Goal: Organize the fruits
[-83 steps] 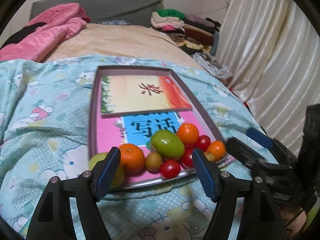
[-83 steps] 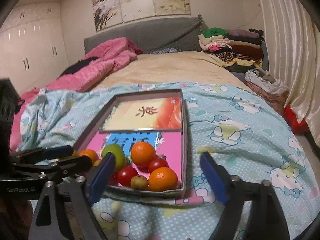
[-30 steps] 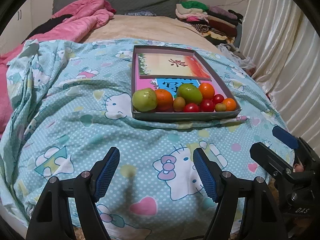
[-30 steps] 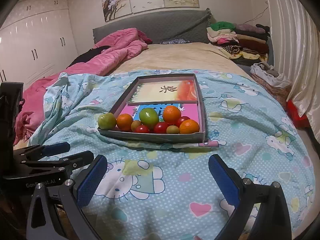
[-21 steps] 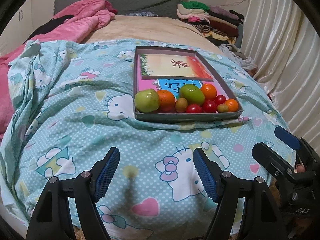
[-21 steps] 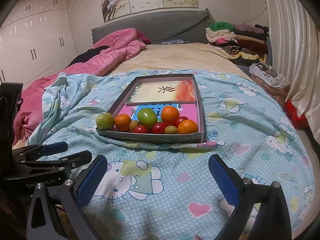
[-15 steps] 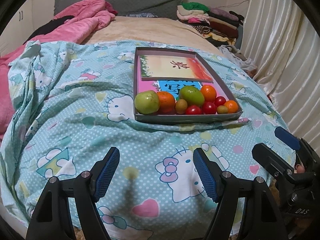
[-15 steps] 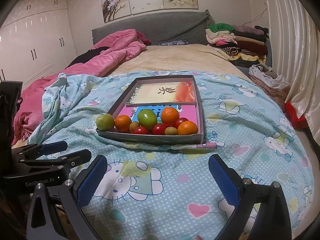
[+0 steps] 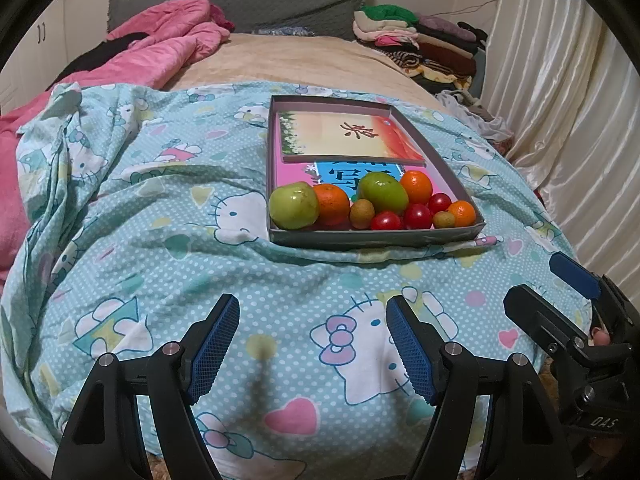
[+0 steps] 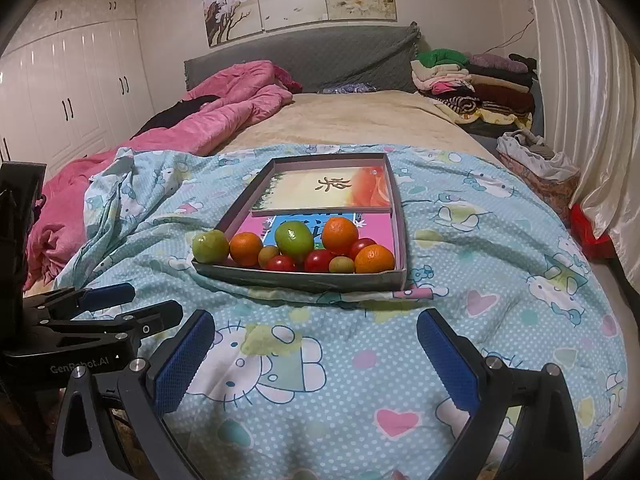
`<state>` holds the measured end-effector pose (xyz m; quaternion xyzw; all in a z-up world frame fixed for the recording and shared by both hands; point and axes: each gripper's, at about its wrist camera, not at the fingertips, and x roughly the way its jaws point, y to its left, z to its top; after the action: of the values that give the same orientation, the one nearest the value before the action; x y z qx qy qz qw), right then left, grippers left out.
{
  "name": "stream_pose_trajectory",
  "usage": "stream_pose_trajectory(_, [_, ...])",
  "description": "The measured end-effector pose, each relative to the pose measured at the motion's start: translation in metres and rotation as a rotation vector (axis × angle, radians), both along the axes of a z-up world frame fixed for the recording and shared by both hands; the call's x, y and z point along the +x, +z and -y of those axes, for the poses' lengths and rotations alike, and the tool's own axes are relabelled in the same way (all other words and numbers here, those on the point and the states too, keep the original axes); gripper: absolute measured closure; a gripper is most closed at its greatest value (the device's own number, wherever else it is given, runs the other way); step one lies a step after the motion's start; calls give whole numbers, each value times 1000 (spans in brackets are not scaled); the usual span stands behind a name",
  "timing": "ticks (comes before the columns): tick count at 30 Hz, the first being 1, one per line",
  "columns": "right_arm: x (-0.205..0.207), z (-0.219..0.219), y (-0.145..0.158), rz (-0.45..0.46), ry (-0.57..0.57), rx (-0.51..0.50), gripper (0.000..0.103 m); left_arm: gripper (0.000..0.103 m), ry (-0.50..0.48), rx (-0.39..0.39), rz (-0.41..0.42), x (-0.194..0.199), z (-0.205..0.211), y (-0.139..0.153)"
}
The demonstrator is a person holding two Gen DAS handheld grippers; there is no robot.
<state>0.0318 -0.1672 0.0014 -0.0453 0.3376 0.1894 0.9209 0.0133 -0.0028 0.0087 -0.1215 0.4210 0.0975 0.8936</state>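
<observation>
A shallow grey box (image 9: pixel 376 239) (image 10: pixel 304 277) lies on the bed with fruit lined up along its near wall: two green apples (image 9: pixel 294 211) (image 10: pixel 294 238), three oranges (image 9: pixel 332 205) (image 10: pixel 374 260), red tomatoes (image 9: pixel 417 216) (image 10: pixel 319 261) and small brownish fruits (image 9: pixel 362 214). Both grippers hang well short of the box, over the near edge of the bed. My left gripper (image 9: pixel 312 346) is open and empty. My right gripper (image 10: pixel 316 360) is open wider, nothing between its blue pads (image 10: pixel 182 364). Each gripper shows at the side of the other's view.
The bed carries a light blue cartoon-print quilt (image 9: pixel 160 216), a pink duvet (image 10: pixel 224 120) at the far left and a folded clothes pile (image 10: pixel 472 80) at the far right. White curtains (image 9: pixel 560 80) hang on the right, wardrobes (image 10: pixel 60 80) stand left. Two printed booklets (image 9: pixel 344 136) lie in the box.
Since the earliest frames both grippers have pulled back from the box, which now sits farther off. Over the last second nothing has visibly moved.
</observation>
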Motion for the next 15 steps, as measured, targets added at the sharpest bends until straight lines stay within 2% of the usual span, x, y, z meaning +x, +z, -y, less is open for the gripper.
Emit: stream_pose_trajectory(15, [0,0,0,-1,-2,0,1,26,-6,3,-2,0,2,1])
